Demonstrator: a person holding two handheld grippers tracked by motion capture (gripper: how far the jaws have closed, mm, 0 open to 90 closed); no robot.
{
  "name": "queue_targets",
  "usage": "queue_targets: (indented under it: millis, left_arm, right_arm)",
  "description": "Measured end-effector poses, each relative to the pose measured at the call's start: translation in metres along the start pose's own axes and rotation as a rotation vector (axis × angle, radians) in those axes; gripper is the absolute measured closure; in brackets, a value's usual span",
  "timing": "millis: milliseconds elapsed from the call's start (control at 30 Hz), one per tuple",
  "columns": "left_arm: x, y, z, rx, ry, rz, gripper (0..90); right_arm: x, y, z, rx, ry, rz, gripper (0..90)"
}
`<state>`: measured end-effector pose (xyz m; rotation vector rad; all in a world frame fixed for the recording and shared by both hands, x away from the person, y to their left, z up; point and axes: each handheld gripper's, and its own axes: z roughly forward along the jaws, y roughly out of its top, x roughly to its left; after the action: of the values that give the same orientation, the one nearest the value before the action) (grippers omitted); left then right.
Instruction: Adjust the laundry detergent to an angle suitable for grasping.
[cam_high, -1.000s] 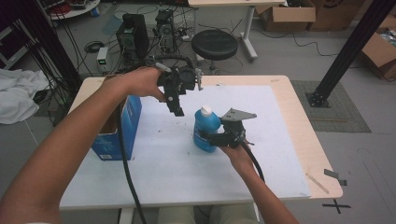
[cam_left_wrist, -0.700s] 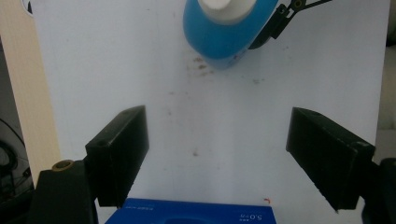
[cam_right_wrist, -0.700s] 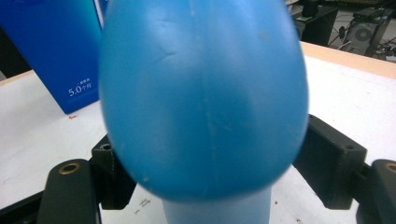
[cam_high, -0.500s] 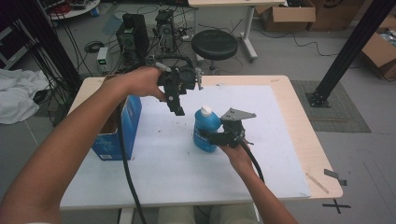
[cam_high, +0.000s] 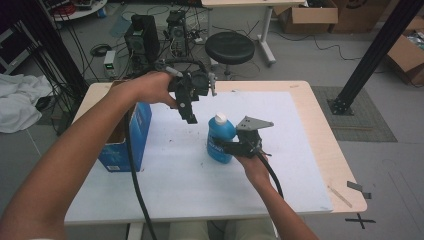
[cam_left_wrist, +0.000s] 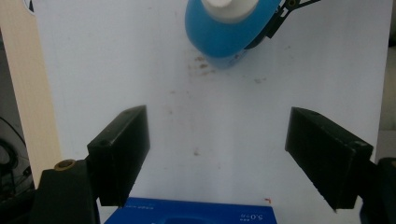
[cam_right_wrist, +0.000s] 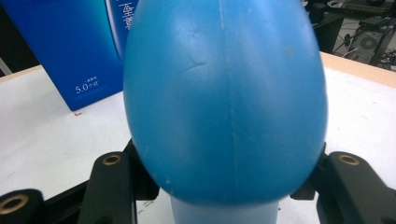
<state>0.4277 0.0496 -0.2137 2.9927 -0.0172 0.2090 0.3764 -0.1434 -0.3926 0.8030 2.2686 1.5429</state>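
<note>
I am holding the rounded blue plastic bottle with the white screw cap (cam_high: 220, 138) upright near the middle of the white-topped table (cam_high: 300, 165), with the right gripper (cam_high: 231, 147) coming in from the bottle's 4 o'clock side. Its jaws have just been closing, and in the right gripper view they are now pressing on both flanks of the bottle (cam_right_wrist: 224, 98) low on its belly, so I am gripping it rather than merely bracketing it.

The left gripper (cam_high: 189, 111) is hanging in the air at about 11 o'clock from the bottle, tilted downward, with its jaws standing wide apart and nothing between them. They have just eased slightly inward. In the left gripper view the white cap (cam_left_wrist: 232, 8) is sitting at 12 o'clock, beyond the two black fingertips (cam_left_wrist: 122, 154) and apart from them.

What the coming move is turning on, as I am reading it: the bottle's long axis is running vertically, the cap is facing up, and the free left gripper is the one set above and to the side of it. The cap is lying ahead of and below that claw, so I am judging a short descent toward 5 o'clock is needed before it can straddle the cap. The tall blue cardboard box (cam_high: 126, 135) is standing well apart at the bottle's 9 o'clock.
</note>
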Motion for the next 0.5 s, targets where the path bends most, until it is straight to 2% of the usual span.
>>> queue_targets:
  millis: [267,333,500]
  left_arm:
    - [0.0,-0.001,0.0,-0.003,0.001,-0.006,22.7]
    - [0.0,-0.002,-0.001,-0.009,-0.001,-0.01,22.7]
    - [0.001,-0.003,-0.002,-0.009,0.001,-0.011,22.6]
  right_arm:
    - [0.005,0.002,0.0,0.011,-0.012,-0.023,43.7]
    - [0.008,0.006,-0.001,0.034,0.001,-0.038,43.9]
    - [0.008,0.013,-0.008,0.034,0.053,-0.059,43.9]
